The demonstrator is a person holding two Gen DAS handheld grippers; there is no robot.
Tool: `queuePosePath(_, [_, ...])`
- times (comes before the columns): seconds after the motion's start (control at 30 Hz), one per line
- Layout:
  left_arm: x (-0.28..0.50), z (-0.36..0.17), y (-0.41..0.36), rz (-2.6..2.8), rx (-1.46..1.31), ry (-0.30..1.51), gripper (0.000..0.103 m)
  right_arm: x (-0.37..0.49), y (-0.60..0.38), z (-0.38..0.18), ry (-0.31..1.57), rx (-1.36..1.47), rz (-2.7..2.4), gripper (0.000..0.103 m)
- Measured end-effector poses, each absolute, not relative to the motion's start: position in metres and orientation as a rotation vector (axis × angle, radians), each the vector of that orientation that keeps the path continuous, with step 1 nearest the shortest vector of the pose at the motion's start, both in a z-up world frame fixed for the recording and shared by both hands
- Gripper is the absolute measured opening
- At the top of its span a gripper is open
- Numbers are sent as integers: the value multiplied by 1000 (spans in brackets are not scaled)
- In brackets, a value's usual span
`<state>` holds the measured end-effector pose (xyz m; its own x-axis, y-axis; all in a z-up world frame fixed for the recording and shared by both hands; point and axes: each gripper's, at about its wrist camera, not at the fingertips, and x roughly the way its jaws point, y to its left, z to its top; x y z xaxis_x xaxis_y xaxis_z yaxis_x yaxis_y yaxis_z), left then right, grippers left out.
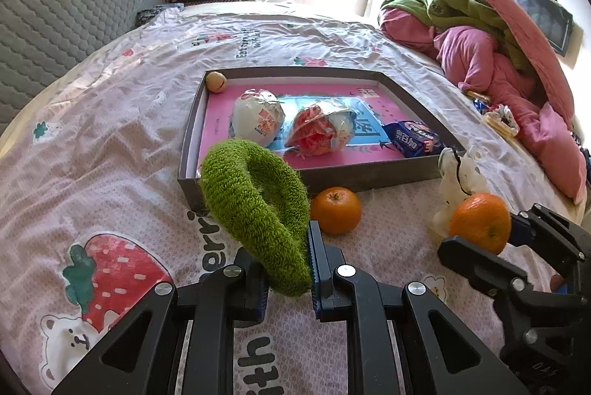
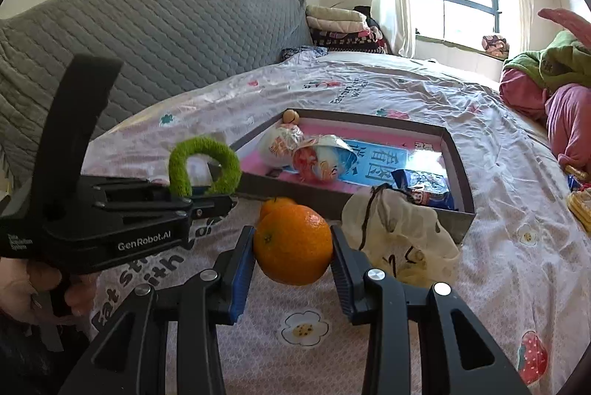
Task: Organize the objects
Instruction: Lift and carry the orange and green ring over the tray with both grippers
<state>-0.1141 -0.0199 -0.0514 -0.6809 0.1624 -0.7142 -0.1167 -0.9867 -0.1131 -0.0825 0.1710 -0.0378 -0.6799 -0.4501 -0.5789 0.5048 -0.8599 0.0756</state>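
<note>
Jaws of the left gripper (image 1: 288, 269) pinch a fuzzy green ring (image 1: 255, 210), lifted above the bed (image 1: 110, 144) just before the tray (image 1: 192, 122). The right gripper (image 2: 293, 247) clamps an orange (image 2: 293, 243). A second orange (image 1: 335, 210) lies on the bed against the tray's near wall, beside a white cloth bag (image 2: 402, 229). Two wrapped snacks (image 1: 258, 120) and a blue packet (image 1: 415, 138) lie inside the tray.
</note>
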Motion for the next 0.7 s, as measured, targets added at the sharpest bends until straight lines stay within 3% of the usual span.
queuePosePath(0.7, [-123, -34, -20, 2805, -1122, -55, 19, -109, 181, -8, 95, 734, -2537, 39])
